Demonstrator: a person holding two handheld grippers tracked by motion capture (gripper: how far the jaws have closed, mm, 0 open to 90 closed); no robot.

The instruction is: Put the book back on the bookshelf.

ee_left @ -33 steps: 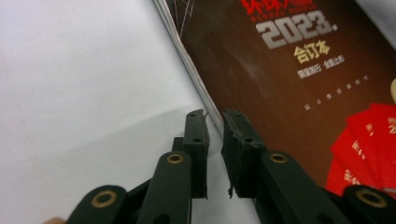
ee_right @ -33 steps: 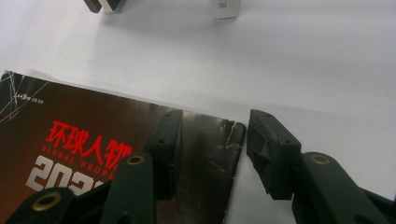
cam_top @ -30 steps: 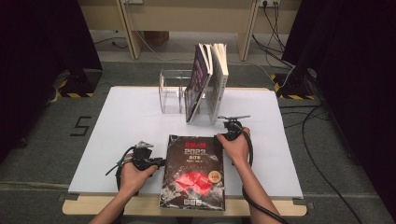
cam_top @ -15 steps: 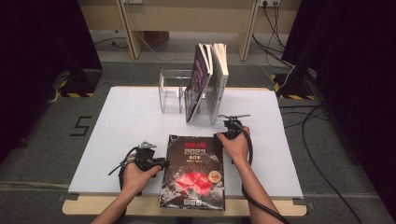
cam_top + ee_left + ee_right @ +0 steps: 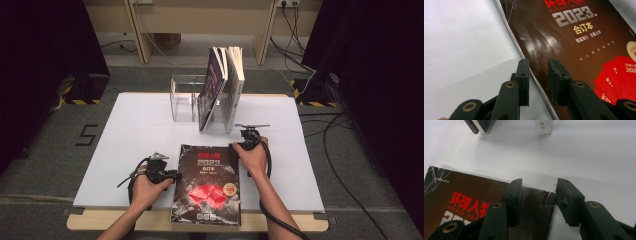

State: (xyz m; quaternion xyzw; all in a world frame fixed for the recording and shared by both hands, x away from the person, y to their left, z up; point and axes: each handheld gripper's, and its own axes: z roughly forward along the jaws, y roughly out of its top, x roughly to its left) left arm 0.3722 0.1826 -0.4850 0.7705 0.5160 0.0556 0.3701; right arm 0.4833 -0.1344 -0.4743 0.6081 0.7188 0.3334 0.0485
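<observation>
The dark glossy magazine with red lettering [image 5: 207, 185] lies flat at lower centre of the white worktop [image 5: 130, 135]. The left gripper [image 5: 538, 72], whose jaws have just been closing, straddles its edge unclamped; the right gripper [image 5: 539, 195] stands apart over its corner. A shallow bite might slip or crease the cover.

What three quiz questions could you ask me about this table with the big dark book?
1. True or false: the dark book lies flat on the white table.
2. Which gripper sits at the book's far right corner: A left gripper, B right gripper?
3. What stands in the clear rack?

Key: 1 true. 2 B; its fingers stand apart astride the corner. 3 upright books.
</observation>
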